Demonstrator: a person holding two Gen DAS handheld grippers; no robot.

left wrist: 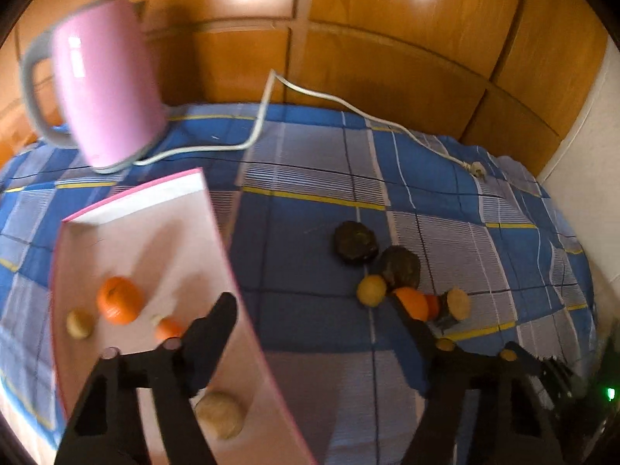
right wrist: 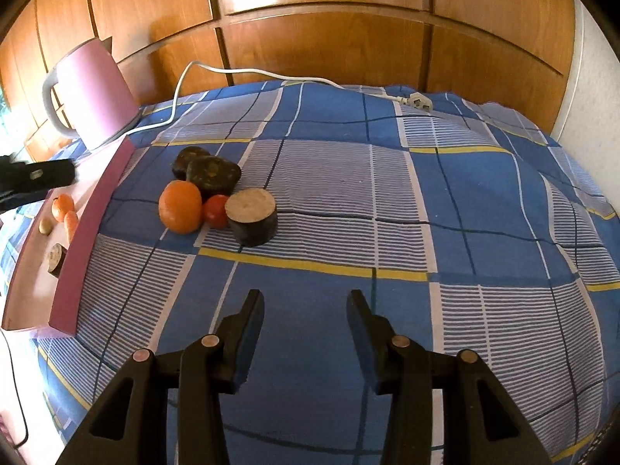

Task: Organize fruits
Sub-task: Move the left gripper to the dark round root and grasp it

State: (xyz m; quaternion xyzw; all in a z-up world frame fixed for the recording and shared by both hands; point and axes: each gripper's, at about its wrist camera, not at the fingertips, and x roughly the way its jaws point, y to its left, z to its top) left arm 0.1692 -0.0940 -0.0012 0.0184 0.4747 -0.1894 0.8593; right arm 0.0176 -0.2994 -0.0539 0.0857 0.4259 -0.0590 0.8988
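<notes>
A pink tray [left wrist: 186, 240] lies on the left of the blue checked cloth. It holds an orange [left wrist: 120, 299], a small orange fruit [left wrist: 167, 328] and two tan pieces [left wrist: 221, 414]. My left gripper [left wrist: 314, 312] is open and empty, its left finger over the tray. A loose pile on the cloth holds an orange [right wrist: 180, 206], a red fruit [right wrist: 216, 211], a cut dark round piece [right wrist: 252, 221] and two dark lumps [right wrist: 213, 173]. My right gripper [right wrist: 305, 312] is open and empty, well short of the pile. The tray [right wrist: 89, 240] shows at the left of the right wrist view.
A pink kettle [left wrist: 108, 89] stands at the back left, and its white cord [left wrist: 329, 97] runs across the cloth to a plug [right wrist: 420, 101]. A wooden panelled wall [right wrist: 329, 19] closes the back. The left gripper [right wrist: 35, 178] shows at the far left.
</notes>
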